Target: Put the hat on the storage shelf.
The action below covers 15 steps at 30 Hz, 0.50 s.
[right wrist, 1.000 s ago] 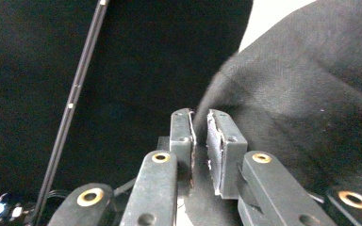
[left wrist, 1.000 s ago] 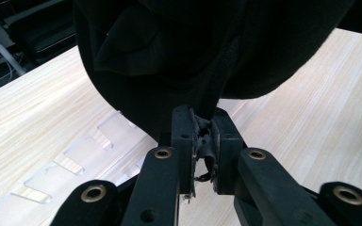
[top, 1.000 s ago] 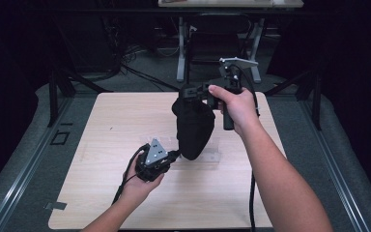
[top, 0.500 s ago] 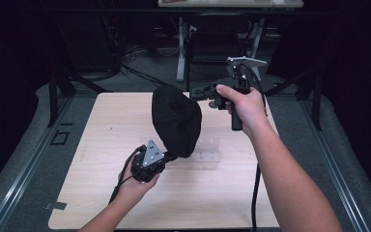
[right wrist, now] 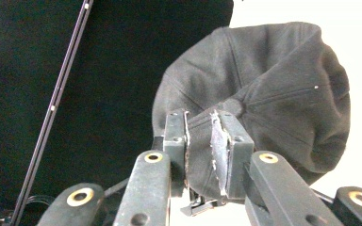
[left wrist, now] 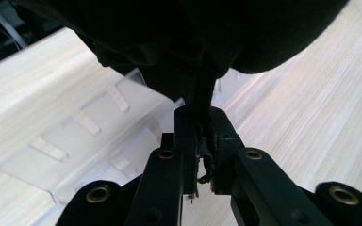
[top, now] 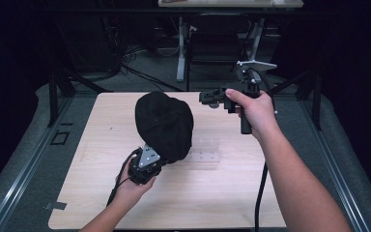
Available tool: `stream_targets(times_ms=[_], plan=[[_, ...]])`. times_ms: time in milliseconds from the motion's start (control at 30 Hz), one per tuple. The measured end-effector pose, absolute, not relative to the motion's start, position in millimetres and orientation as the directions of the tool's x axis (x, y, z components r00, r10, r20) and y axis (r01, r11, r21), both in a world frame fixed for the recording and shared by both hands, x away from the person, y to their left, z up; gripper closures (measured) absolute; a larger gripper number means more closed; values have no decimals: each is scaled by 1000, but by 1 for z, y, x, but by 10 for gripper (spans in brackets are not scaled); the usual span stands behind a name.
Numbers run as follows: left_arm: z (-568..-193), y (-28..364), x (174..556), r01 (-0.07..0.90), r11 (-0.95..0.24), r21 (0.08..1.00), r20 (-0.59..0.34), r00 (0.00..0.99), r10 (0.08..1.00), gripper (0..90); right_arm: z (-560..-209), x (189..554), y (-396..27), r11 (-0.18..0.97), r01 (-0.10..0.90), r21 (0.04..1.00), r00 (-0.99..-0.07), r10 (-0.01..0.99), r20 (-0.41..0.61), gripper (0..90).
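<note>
Left claw (top: 160, 157) clamped tight on the edge of a black cap (top: 164, 124), holding it up over the middle of the pale wooden worktop (top: 101, 203), above a clear plastic holder (top: 204, 150) lying flat there. Right claw (top: 207, 96) raised clear of the cap toward the far edge, jaws just been parting, seemingly with nothing pinched. Around the worktop, grey floor (top: 352, 159), metal legs (top: 180, 48) behind, dark room beyond.
</note>
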<state>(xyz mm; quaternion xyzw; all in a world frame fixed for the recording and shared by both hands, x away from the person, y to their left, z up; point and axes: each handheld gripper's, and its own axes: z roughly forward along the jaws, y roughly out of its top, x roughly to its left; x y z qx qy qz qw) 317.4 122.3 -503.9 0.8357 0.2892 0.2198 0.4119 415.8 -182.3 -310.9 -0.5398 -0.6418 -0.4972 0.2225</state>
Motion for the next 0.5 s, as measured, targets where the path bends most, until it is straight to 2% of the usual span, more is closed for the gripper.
stream_targets(times_ms=[500], plan=[[-519,138,317,380,-400,834,13,710,704,828,-313,413,-190,-88,909,408,-313,504,805,737]])
